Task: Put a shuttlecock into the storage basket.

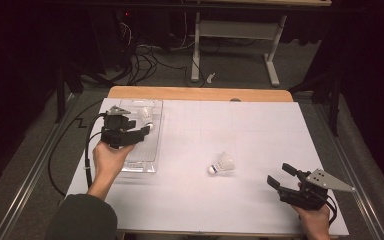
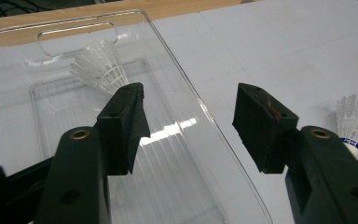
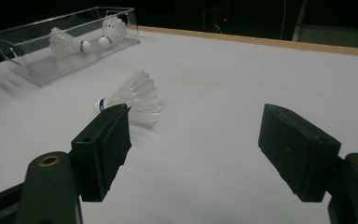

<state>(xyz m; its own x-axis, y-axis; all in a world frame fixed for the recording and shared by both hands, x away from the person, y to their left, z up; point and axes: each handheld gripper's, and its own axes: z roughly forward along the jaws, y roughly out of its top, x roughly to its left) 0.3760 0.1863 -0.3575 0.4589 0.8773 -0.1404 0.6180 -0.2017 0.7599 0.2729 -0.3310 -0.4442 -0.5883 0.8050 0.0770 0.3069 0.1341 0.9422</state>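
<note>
Right gripper (image 1: pixel 280 176) sits at the near right corner of the white table (image 1: pixel 260 125), held in the person's right hand (image 1: pixel 314 220), jaws spread wide and empty. In the right gripper view nothing lies between its black pads (image 3: pixel 103 148); they point toward the loose shuttlecock.

Loose shuttlecock (image 1: pixel 222 164) lies on its side on the bare table, mid-table, well apart from both grippers, cork end toward the near left in the high view. Same shuttlecock (image 3: pixel 133 99) shows just past the left pad in the right gripper view, not touched.

Left gripper (image 1: pixel 145 131) is farther back on the left, held by the left hand (image 1: pixel 110 159) over the clear plastic tray (image 1: pixel 147 165). Its jaws are released, wide apart, nothing gripped; the left gripper view shows the pads (image 2: pixel 126 126) above the tray's bottom and right rim.

Inside the tray, at its far end, a shuttlecock (image 2: pixel 100 67) lies beyond the left pad, feathers visible. The right gripper view shows two shuttlecocks (image 3: pixel 81 43) in the tray, cork ends close together.

Wooden table edge (image 1: pixel 200 93) runs along the far side.
</note>
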